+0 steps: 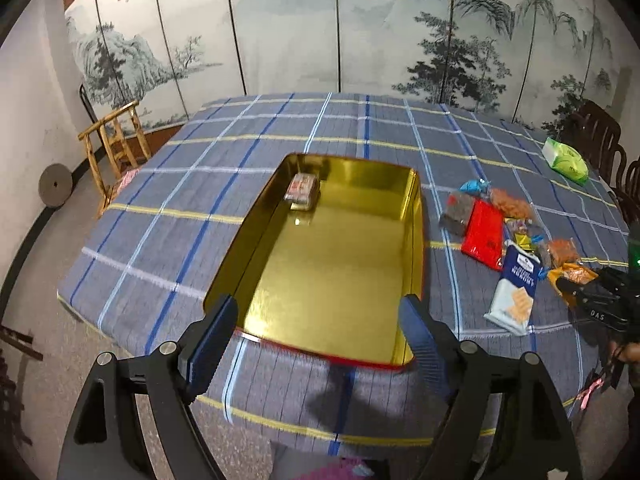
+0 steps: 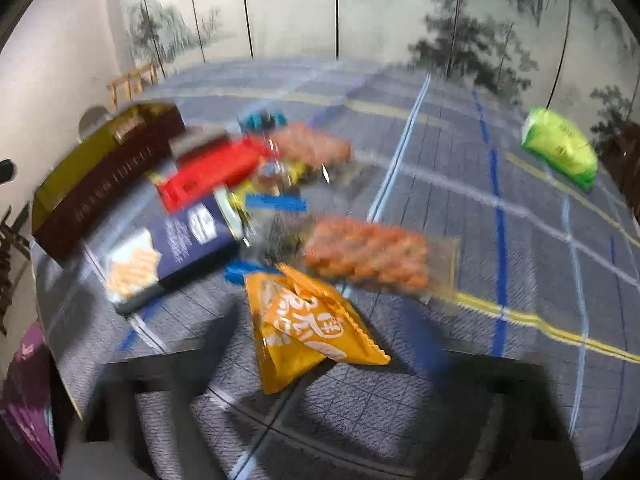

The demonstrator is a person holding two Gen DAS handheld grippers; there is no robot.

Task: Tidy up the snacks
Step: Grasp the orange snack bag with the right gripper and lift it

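My left hand-held gripper (image 1: 320, 340) hangs spread and empty over the near edge of the gold tin (image 1: 416, 240), which sits mid-table with one small packet (image 1: 303, 192) in its far left corner. The other snacks lie heaped toward the table's right edge. My right hand-held gripper (image 2: 316, 364) is blurred; its jaws seem to close around the yellow packet (image 2: 304, 320), but I cannot tell if they pinch it. I judge the risk is a shallow bite on slick foil letting it slip, or snagging the peanut bag (image 2: 368, 256) just beside it
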